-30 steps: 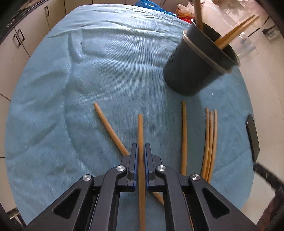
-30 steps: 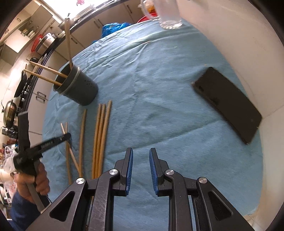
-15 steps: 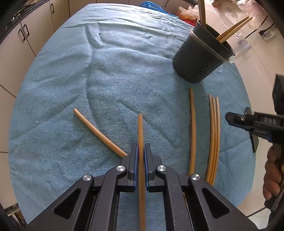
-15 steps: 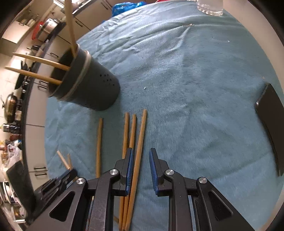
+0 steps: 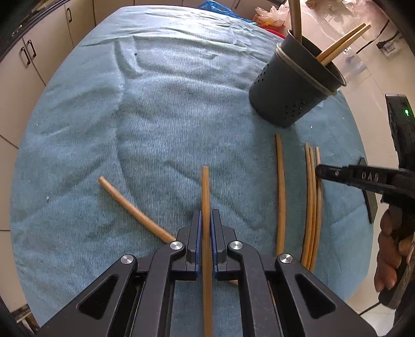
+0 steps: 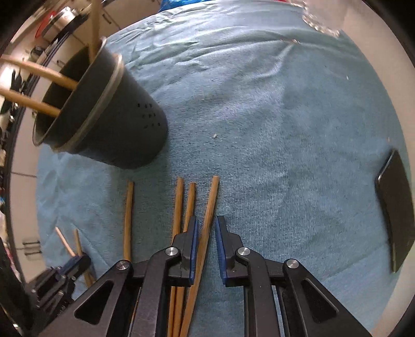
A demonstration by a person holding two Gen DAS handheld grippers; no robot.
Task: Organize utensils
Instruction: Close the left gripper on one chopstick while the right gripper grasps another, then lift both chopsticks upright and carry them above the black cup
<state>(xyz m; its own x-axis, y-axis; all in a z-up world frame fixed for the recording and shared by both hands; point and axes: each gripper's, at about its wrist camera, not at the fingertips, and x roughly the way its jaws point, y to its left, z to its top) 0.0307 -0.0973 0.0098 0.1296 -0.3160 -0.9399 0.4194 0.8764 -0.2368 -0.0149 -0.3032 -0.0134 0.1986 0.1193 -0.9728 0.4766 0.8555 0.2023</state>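
My left gripper [image 5: 205,215] is shut on a wooden chopstick [image 5: 205,186] that runs lengthwise between its pads, above the blue cloth [image 5: 155,103]. My right gripper [image 6: 206,220] points down over three chopsticks lying side by side. The rightmost one [image 6: 211,197] sits between its jaws, which are closing, with a gap still showing at the right pad. The other two [image 6: 179,202] lie just left of the left finger. A dark perforated holder [image 6: 116,134] with three chopsticks in it stands farther back, also seen as the holder [image 5: 288,98] in the left wrist view.
Loose chopsticks lie on the cloth: one slanted [image 5: 129,204] at the left, one straight [image 5: 280,181] below the holder. A black phone [image 6: 396,207] lies at the cloth's right edge. A clear glass [image 6: 321,15] stands at the far side. Cabinets surround the table.
My right gripper has swung left from the phone side and sunk over the three chopsticks, with the rightmost one now between its jaws. The left gripper keeps its hold and place.
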